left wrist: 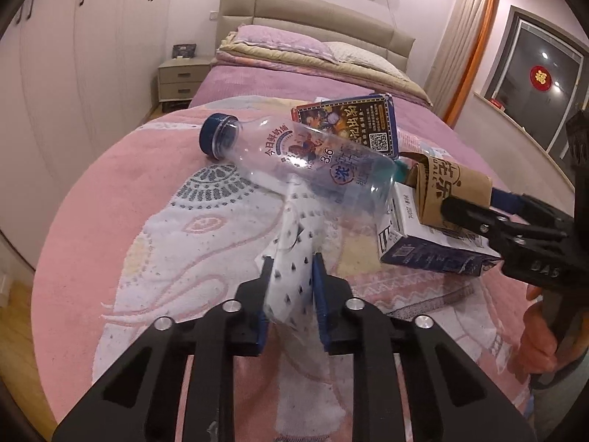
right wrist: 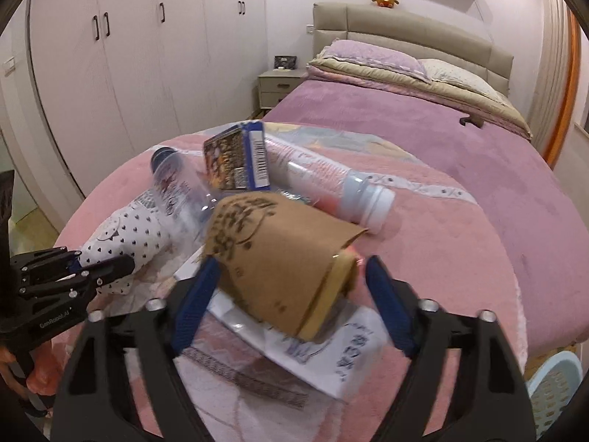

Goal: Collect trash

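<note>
Trash lies on a pink blanket (left wrist: 110,191) at the foot of the bed. My left gripper (left wrist: 292,276) is shut on a white dotted wrapper (left wrist: 294,258), also in the right wrist view (right wrist: 129,235). A clear bottle with a blue cap (left wrist: 287,154) lies just beyond it. My right gripper (right wrist: 291,269) is open, its jaws on either side of a brown paper cup sleeve (right wrist: 279,258), which rests on a white and blue carton (right wrist: 331,361). A dark printed box (right wrist: 235,162) and a white-capped bottle (right wrist: 331,184) lie behind.
The purple bed (right wrist: 423,136) with pillows (right wrist: 368,59) stretches beyond. A nightstand (right wrist: 279,84) and wardrobe doors (right wrist: 129,55) stand to the left. A pale blue basket (right wrist: 556,386) sits by the bed's lower right corner. Curtains (left wrist: 467,37) and a window (left wrist: 533,73) are on the right.
</note>
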`<state>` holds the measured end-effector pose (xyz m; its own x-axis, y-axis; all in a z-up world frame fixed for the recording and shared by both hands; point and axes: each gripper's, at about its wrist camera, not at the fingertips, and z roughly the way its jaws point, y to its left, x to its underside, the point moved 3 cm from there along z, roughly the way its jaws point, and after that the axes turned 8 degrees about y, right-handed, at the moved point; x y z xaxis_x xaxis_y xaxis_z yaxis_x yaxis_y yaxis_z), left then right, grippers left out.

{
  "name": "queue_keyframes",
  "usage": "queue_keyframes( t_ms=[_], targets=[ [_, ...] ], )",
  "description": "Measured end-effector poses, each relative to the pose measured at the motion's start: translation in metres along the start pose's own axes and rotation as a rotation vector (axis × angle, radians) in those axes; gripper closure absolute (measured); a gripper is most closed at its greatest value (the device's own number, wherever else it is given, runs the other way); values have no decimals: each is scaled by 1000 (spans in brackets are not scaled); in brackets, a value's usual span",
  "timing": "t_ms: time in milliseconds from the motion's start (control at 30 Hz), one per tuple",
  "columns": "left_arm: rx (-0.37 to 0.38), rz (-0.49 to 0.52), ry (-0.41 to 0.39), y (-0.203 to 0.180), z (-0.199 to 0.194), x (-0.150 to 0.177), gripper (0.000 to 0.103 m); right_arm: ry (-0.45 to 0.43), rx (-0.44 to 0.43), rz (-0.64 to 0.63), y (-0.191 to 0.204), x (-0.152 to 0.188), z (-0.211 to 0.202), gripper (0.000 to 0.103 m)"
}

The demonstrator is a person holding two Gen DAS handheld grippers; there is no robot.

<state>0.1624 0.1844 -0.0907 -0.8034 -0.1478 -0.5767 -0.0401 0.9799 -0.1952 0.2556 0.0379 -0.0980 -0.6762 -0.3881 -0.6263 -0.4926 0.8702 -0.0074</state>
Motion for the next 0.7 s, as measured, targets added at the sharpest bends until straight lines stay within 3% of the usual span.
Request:
queue_keyframes(
  t_ms=[67,233,533,700],
  targets=[
    [2,-6,-5,0,-3,2,89,1,-6,-7,3,4,-3,61],
    [22,-30,-19,3,-12,10,91,-53,1,2,8,11,-21,77],
    [60,-3,-53,-6,-33,20,93,-121,46,-19,29,28,-59,81],
    [106,23,-60,-17,-46,26,93,-120,33,17,32,63,-89,81]
  ],
)
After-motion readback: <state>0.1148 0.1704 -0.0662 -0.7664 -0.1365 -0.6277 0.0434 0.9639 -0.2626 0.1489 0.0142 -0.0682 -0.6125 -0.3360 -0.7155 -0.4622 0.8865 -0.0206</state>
